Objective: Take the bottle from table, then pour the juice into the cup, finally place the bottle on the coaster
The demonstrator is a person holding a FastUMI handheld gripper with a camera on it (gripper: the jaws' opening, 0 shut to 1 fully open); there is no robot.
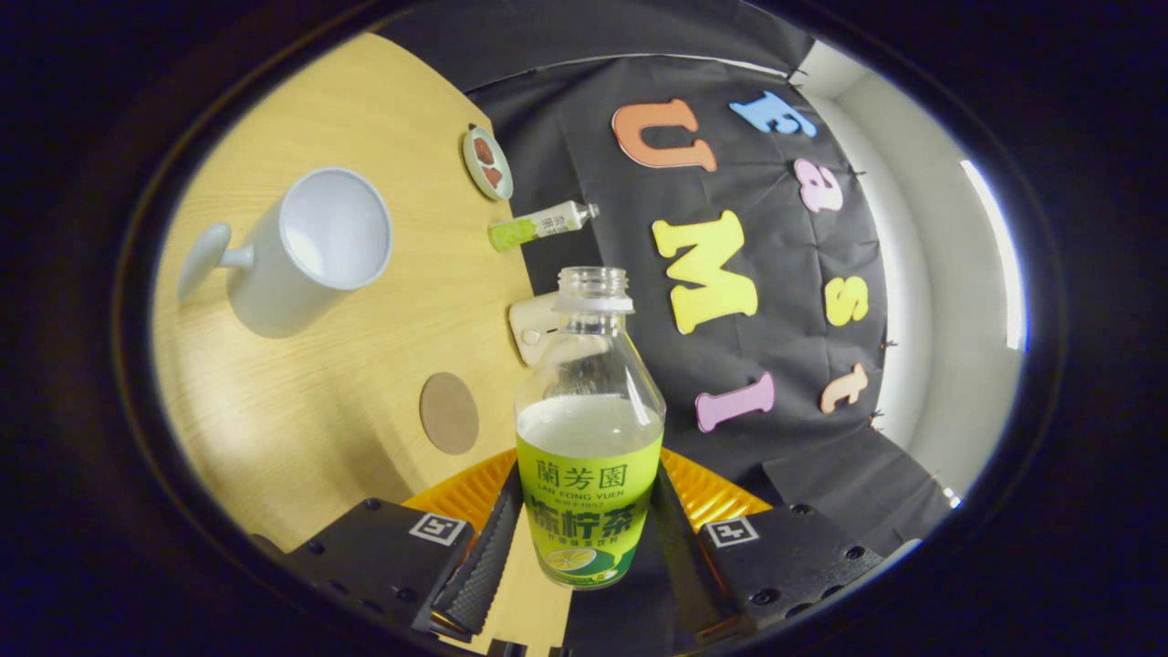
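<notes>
1. Between the fingers of the gripper (584, 538) stands the bottle (589, 438), capless, its labelled body pinched from both sides. The fingers are closed down to the bottle's width and press low on it, which leaves the neck and open mouth free for pouring.
2. The whole scene sits tilted, so the bottle seems to be lifted off the table (365, 365) and leaning; the juice inside reaches to about the top of the label, so I judge pouring is not far along, if begun at all.
3. The cup (310, 246), white with its handle away from the bottle, stands well apart on the table, mouth open and looking empty, ready to receive.
4. The coaster (449, 412), a bare round disc, lies nearer the fingers, left free for setting the bottle down last.
5. Beyond, at the table's far edge, lie a small dish (486, 162), a tube (540, 224) and a pale wooden piece (534, 330), all out of the pouring path.
</notes>
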